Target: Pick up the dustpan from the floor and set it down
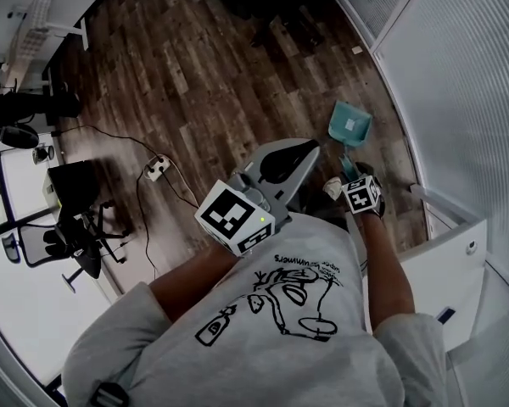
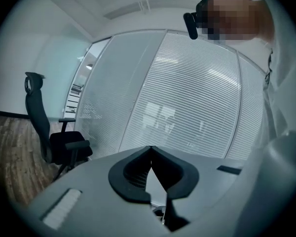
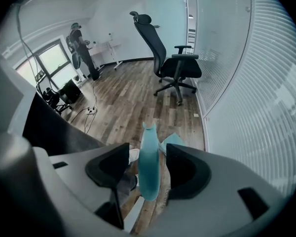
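Note:
A teal dustpan [image 1: 349,125] lies on the wooden floor beside the blinds-covered glass wall, its handle pointing back at me. My right gripper [image 1: 349,171] points steeply down over that handle. In the right gripper view the dustpan's teal handle [image 3: 149,162] stands between the two dark pads with a small gap on each side, so the right gripper [image 3: 149,168] is open around it. The pan's scoop [image 3: 174,140] shows just beyond. My left gripper [image 1: 312,147] is held level in front of my chest, away from the dustpan. The left gripper [image 2: 151,152] is shut with nothing in it.
A black office chair [image 3: 175,65] stands by the glass wall [image 1: 458,83]. A power strip [image 1: 155,170] with cables lies on the floor to the left, near another chair [image 1: 76,236]. A white cabinet [image 1: 445,261] is at my right. A person [image 3: 84,51] stands far back.

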`<state>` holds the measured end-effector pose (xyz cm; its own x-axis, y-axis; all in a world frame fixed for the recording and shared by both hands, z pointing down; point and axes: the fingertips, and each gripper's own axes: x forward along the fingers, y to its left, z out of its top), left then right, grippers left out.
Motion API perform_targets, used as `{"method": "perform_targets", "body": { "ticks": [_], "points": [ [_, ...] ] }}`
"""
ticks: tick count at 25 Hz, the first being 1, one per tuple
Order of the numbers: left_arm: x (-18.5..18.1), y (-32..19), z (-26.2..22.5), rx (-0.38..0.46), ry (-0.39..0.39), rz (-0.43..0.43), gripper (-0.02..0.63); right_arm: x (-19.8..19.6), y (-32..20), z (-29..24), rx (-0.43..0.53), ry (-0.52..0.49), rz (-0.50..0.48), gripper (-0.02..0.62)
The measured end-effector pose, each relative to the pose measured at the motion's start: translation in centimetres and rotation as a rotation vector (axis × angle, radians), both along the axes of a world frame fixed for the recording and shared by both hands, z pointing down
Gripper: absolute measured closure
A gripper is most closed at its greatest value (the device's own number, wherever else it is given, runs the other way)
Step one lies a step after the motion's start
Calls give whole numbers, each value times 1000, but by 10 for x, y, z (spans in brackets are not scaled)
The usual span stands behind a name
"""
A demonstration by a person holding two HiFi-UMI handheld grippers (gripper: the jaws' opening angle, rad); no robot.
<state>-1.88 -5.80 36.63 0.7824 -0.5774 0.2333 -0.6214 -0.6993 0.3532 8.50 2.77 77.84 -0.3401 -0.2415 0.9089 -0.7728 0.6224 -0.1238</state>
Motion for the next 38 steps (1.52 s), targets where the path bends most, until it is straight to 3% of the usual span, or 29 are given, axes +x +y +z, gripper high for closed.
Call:
{"method": "perform_targets", "body": {
  "ticks": [20,21,23,38],
  "points": [
    [-16,15,41,-82,-58,-9,604,-4,-5,42,-8,-11,32,397],
    [-17,16,43,-85,-60,-9,604,-4,-6,42,1,-12,35,402],
    [-17,17,45,-89,-62,-9,604,-3,-8,42,19,-15,45,491],
    [-13,14,42,-79,-60,3,604,5,-15,33,63,29,64,502]
  ]
}}
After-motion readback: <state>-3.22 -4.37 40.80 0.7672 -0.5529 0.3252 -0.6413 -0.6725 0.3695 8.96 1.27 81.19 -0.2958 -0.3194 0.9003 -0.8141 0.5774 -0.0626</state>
